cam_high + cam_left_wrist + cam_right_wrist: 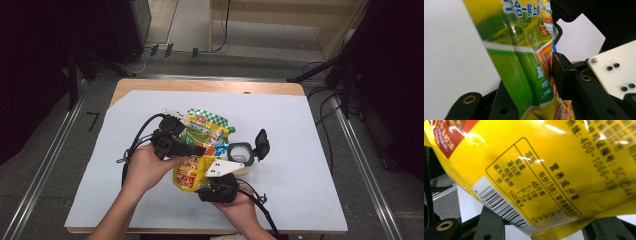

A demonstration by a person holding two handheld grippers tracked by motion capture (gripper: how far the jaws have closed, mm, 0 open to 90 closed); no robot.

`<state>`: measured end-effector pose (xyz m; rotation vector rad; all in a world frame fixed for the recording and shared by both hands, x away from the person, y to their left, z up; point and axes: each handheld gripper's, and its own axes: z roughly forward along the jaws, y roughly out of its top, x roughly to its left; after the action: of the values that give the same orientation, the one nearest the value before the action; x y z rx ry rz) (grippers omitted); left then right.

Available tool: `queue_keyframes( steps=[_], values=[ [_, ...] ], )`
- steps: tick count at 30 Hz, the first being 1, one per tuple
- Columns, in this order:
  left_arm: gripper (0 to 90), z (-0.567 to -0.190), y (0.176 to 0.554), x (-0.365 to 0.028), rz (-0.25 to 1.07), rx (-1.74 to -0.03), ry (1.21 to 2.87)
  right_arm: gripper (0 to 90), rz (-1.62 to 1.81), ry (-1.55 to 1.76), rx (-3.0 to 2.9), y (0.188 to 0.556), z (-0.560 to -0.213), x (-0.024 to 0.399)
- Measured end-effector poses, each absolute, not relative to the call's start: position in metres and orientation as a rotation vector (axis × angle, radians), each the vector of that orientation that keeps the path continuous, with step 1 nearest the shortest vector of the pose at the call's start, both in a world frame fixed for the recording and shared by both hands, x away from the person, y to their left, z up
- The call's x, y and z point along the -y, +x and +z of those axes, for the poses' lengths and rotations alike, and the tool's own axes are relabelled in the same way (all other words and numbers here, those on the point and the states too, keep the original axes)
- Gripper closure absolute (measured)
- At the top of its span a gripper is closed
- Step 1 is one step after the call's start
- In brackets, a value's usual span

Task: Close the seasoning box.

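Pouch: yellow-and-green seasoning pouch (199, 150) was held above the middle of the white sheet (300, 150), between the two grippers, lying slanted with its green-checked top edge away from the person.
Pouch surface: glossy film, creased; judged slippery and easy to fold under a one-sided pull.
Left gripper: left gripper (199, 149) reached across the pouch's middle from the person's left. In the left gripper view the pouch (524, 75) stood between the jaws, and the one pad in sight (560, 75) lay against its printed face; the other pad was hidden behind the film, so a firm clamp could not be confirmed.
Right gripper: right gripper (212, 176) came in at the lower end of the pouch. In the right gripper view the barcode end (544, 175) covered the jaw tips, so I cannot tell whether it clamped the film or only supported it.
Container: round open container with a flipped-back black lid (245, 150) stood just beside the pouch, on its right.
Recommended practice: one secure grip should be kept before the other is loosened.
Recommended practice: pouch should be kept clear of the container's rim while being turned.
Risk: simultaneous loosening was judged likely to drop the pouch onto the sheet.
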<state>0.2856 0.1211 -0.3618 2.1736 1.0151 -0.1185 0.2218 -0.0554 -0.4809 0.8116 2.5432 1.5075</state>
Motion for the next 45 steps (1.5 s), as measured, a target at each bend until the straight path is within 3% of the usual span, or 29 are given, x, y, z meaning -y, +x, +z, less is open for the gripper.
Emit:
queue_keyframes(
  steps=[20,32,45],
  values=[
    [76.5,-0.361,0.286,-0.115,-0.126,-1.054,2.201,44.7,1.36,0.802,-2.484,0.211,-0.475,0.052],
    [76.0,-0.365,0.286,-0.1,-0.126,-0.977,2.224,54.3,1.489,0.786,-2.554,0.203,-0.467,0.051],
    [73.2,-0.369,0.288,-0.091,-0.139,-0.979,2.255,54.7,1.575,0.83,-2.586,0.203,-0.464,0.051]
  ],
)
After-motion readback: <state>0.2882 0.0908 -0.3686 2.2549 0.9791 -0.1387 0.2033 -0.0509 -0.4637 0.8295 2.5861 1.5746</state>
